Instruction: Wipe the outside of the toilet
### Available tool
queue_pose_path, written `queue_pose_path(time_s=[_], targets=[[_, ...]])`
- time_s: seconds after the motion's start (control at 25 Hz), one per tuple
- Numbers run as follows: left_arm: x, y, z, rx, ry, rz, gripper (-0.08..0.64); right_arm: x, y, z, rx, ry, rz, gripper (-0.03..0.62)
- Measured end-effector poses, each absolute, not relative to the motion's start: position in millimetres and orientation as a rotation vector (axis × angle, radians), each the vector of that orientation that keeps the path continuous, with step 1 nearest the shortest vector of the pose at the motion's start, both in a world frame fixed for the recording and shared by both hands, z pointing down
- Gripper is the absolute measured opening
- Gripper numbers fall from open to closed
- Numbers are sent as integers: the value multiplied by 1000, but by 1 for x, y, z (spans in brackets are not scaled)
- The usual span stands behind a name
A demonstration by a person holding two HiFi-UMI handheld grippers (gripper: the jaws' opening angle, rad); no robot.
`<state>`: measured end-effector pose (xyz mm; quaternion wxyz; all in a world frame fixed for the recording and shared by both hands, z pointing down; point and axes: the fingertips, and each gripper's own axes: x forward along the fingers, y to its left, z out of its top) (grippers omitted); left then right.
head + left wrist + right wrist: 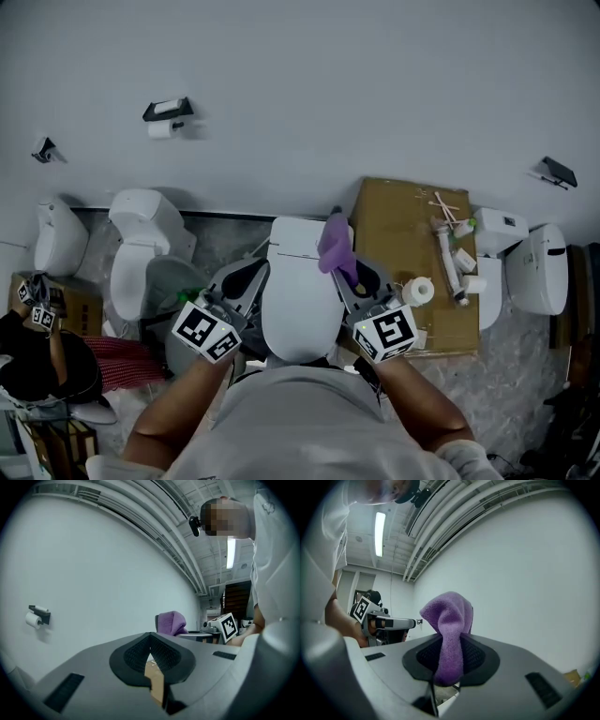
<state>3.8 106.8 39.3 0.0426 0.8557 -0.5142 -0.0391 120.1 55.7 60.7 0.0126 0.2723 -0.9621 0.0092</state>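
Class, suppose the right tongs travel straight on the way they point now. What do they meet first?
Most likely the white wall. The right tongs, shut on the purple cloth, point at it, and their own view shows nothing else ahead. Depth is hard to judge.

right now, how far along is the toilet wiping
Done: the purple cloth is picked up and clamped in the right gripper. In hand: both grippers hover over the toilet, with the cloth up in the air and the left gripper shut and empty. Left: the whole outside wipe, since nothing shows it has started.
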Motion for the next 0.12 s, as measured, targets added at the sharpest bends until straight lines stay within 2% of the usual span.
queue_pose_path(time_s=[0.12], targets=[[-7, 137, 28, 2652, -1551, -142, 6, 109, 89, 51, 885, -3004, 13, 86]])
